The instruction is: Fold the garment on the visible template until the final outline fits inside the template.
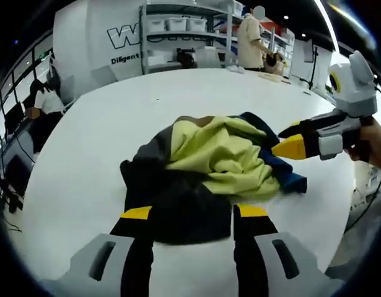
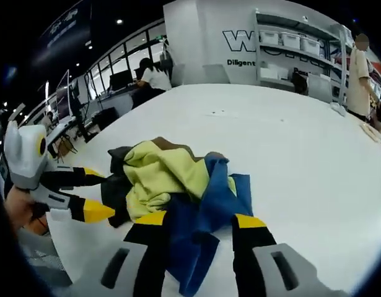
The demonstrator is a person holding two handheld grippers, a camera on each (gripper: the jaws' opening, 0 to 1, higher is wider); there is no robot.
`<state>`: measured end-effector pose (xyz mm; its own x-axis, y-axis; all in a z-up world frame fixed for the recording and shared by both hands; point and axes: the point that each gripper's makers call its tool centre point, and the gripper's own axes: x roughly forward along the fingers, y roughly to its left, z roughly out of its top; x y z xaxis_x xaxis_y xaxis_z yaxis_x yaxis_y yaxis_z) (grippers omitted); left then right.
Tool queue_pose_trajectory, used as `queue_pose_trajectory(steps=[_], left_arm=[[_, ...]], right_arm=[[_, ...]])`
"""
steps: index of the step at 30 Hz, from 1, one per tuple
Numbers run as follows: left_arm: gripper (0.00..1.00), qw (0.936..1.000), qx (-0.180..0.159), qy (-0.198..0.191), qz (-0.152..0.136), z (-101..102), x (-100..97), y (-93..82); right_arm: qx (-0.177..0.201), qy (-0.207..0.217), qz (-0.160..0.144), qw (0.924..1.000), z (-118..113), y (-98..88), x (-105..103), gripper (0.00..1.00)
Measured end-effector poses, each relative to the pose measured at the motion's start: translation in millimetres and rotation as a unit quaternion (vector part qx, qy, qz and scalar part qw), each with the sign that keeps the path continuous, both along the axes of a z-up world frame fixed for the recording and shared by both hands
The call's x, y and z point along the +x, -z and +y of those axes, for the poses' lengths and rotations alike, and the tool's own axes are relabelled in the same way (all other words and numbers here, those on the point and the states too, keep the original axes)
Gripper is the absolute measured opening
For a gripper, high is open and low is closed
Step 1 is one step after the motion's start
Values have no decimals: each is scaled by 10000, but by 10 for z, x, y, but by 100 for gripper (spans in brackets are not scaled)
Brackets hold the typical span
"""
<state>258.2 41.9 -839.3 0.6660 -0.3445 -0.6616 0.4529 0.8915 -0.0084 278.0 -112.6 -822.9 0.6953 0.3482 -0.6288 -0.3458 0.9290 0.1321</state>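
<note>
Crumpled garment (image 1: 209, 179) heaped on white table (image 1: 97, 154), no template visible. Left gripper (image 1: 193, 213) and right gripper (image 2: 199, 219) spread wide astride opposite edges, gripping nothing, seemingly poised to pinch and spread it flat.

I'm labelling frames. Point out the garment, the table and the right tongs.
garment (image 1: 221, 154), left gripper view, yellow-green panel.
table (image 1: 196, 93), left gripper view, bare white top beyond the garment.
right tongs (image 1: 282, 141), left gripper view, between the yellow tips.

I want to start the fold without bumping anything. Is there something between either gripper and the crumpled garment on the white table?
Nothing visible stands in the way. The garment lies bunched on the white table, with the left gripper open right at its dark edge. The right gripper is open over its blue part. The table around the garment looks bare.
</note>
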Motion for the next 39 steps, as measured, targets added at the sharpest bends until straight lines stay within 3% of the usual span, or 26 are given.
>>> queue_pose_trajectory(steps=[2,6,11,15,18,21,29,39], left_arm=[[41,9997,-20,63,230,-22,-55,72],[40,9997,-19,88,222,-38,-42,93],[30,9996,15,171,215,-53,-52,126],[24,9995,-16,219,216,-83,-48,138],[15,9992,46,341,180,-113,-53,149],[2,9990,8,397,200,-133,-65,144],[0,9985,-71,487,252,-129,-81,132],[0,9992,-34,395,24,17,-27,1]], right_arm=[[-10,-27,75,10000,-3,33,-4,27],[-152,52,181,9997,-71,89,-15,19],[-132,167,244,9995,-110,119,-12,17],[-208,175,275,9993,-121,145,-23,9],[-376,78,86,9992,-129,105,0,0],[-414,52,49,9991,-133,92,7,0],[-503,-13,-17,9987,-139,54,14,0],[-563,92,-222,9981,-217,-45,72,0]])
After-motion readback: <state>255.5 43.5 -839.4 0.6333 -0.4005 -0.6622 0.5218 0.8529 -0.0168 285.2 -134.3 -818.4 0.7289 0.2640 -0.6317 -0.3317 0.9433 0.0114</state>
